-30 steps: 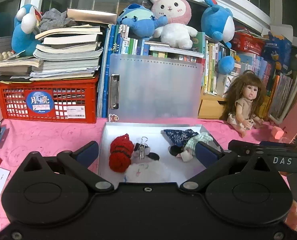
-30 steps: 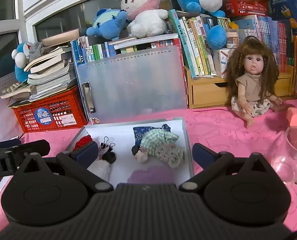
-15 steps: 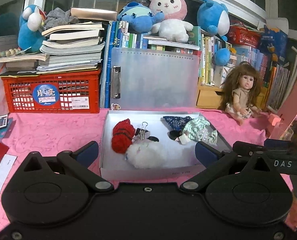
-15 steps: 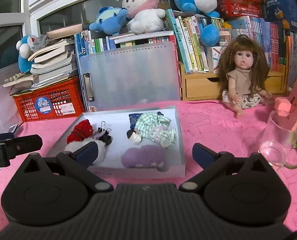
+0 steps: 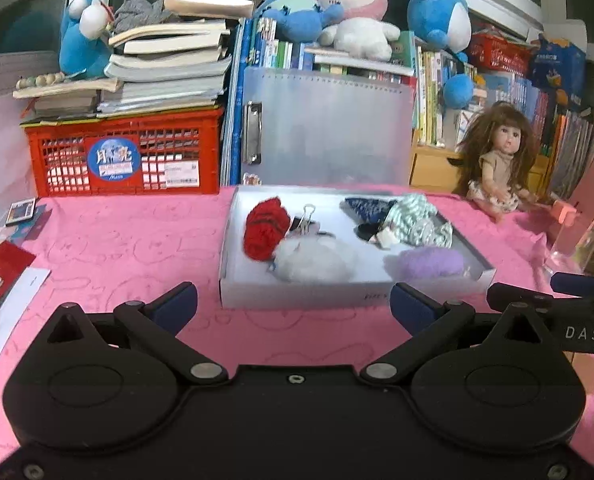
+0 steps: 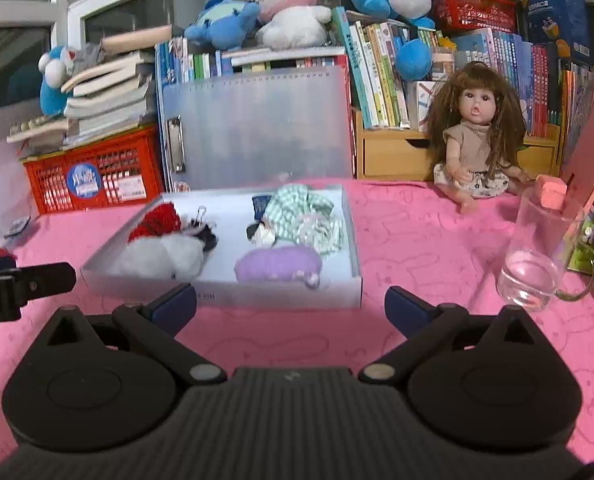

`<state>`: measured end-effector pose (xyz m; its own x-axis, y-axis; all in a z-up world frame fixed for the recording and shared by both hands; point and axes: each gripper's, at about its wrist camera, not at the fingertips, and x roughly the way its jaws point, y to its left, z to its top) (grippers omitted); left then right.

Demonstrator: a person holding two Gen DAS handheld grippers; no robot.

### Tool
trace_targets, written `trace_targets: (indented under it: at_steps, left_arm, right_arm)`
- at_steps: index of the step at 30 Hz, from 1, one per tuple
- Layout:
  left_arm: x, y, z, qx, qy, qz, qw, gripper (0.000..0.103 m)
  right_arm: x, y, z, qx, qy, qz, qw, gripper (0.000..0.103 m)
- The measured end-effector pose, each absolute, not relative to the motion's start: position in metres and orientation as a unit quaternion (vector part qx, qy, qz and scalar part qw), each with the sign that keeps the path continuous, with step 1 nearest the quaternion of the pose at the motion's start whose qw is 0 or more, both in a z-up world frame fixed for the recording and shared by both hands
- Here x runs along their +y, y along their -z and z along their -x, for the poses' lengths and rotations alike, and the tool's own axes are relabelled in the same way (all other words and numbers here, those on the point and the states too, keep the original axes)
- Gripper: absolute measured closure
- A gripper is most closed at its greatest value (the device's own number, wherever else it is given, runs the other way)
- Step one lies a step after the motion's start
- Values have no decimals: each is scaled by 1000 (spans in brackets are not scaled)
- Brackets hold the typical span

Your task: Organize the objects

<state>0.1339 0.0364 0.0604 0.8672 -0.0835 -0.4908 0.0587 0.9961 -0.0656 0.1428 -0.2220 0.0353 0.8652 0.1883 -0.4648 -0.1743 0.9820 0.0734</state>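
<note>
A white shallow box [image 5: 297, 298] [image 6: 281, 296] sits on the pink tablecloth. In it lie a red knitted piece [image 5: 265, 229] [image 6: 157, 222], a white fluffy piece [image 5: 315, 262] [image 6: 165, 256], a purple fluffy piece [image 5: 427, 263] [image 6: 277, 266], green checked cloth [image 5: 415, 220] [image 6: 305, 216], dark blue cloth [image 5: 367, 208] and a binder clip [image 5: 307, 216] [image 6: 199, 220]. My left gripper [image 5: 293, 306] is open and empty, just short of the box's near wall. My right gripper [image 6: 291, 306] is open and empty, also just short of the box.
A clear glass mug [image 6: 537, 256] stands right of the box. A doll [image 6: 477, 136] sits at the back right. A red crate [image 5: 125, 156] with stacked books, a translucent folder [image 5: 329, 128] and bookshelves line the back. Cards and papers [image 5: 1, 276] lie at left.
Both grippers have drawn back from over the box toward me, so the whole box now shows in front of the fingers. The box contents have not moved.
</note>
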Motion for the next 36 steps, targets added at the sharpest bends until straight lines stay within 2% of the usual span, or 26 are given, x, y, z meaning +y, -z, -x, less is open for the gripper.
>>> trace_targets:
  at_steps: [19, 36]
  left_arm:
    - [27, -7, -132, 293, -2, -7, 956, 0]
    - [29, 7, -143, 339, -23, 0, 941, 0]
  right_arm:
    - [-197, 10, -130, 272, -98, 62, 955, 0]
    - [-198, 19, -139, 308, -91, 56, 945, 0]
